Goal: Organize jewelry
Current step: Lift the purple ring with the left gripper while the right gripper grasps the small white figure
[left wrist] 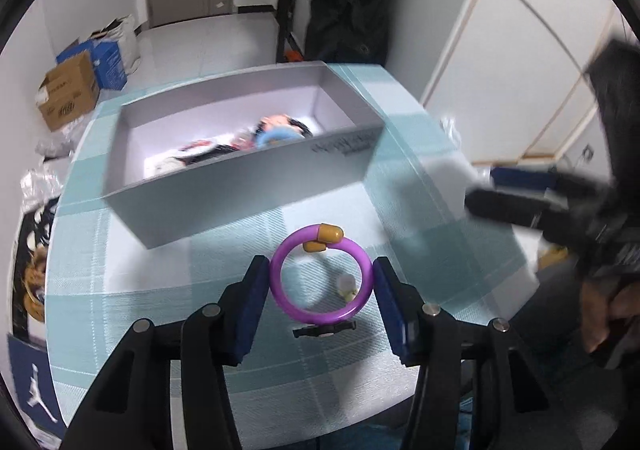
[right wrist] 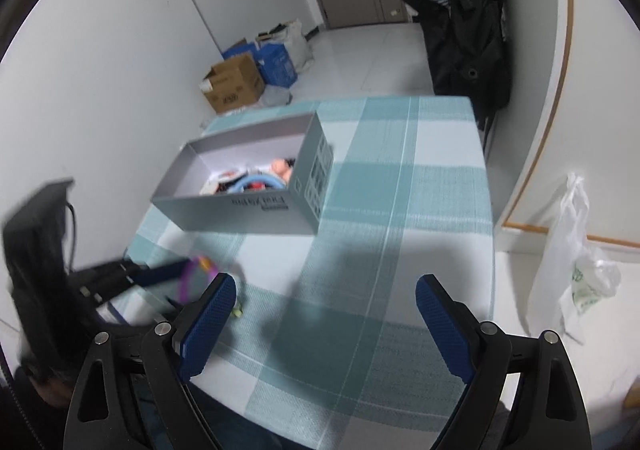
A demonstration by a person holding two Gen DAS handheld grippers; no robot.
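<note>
Checked tablecloth [left wrist: 168, 282]: I'm pinching the purple bangle [left wrist: 320, 282] in the left gripper [left wrist: 318, 290], grey box [left wrist: 248, 186] dead ahead; right gripper [right wrist: 326, 314] hanging spread, empty.

Bangle [left wrist: 321, 279]: smooth glossy purple plastic w/ mustard plastic caps at 12 o'clock. Surface [left wrist: 224, 262] under woven cloth, matt, fine ribbed weave, teal/white check. Box [left wrist: 256, 186]: matt grey card, paper-smooth, printed side. Left gripper [left wrist: 320, 284] fingers [left wrist: 256, 306]: textured blue rubbery pads, on matt black plastic arms w/ shiny metal pins. Right gripper [right wrist: 325, 290] pads have knurled grip. Carton [right wrist: 234, 84] at 11: plain brown cardboard. Bag [right wrist: 576, 250] at 3: thin glossy plastic. Floor [right wrist: 360, 58]: glossy.
</note>
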